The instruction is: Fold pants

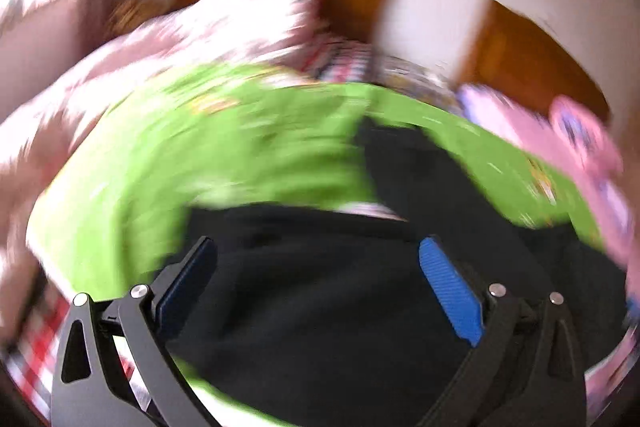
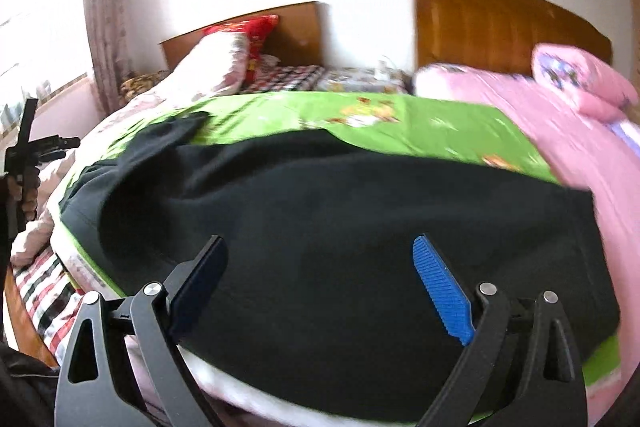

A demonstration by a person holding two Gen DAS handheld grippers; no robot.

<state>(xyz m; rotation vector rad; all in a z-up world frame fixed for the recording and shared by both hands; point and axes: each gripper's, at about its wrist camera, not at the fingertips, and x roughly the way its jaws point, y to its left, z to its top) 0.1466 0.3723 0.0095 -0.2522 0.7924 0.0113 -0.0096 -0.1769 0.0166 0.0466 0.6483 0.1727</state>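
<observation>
Black pants (image 2: 340, 219) lie spread over a green blanket (image 2: 420, 123) on a bed. In the right wrist view they fill the foreground, and a narrower part of them (image 2: 168, 135) reaches up to the far left. My right gripper (image 2: 320, 247) hangs just above the cloth, open, with nothing between its blue pads. The left wrist view is badly blurred by motion. There the pants (image 1: 320, 307) spread below my left gripper (image 1: 316, 247), which is also open and empty. At the far left of the right wrist view, a hand holds that left gripper (image 2: 28, 147) off the bed's left edge.
The green blanket (image 1: 200, 155) covers the middle of the bed. A pink quilt (image 2: 560, 115) and pink pillow (image 2: 580, 79) lie to the right. White patterned bedding (image 2: 208, 67) and a red pillow (image 2: 252, 27) are piled at the back left. Wooden headboards (image 2: 500, 23) stand against the wall.
</observation>
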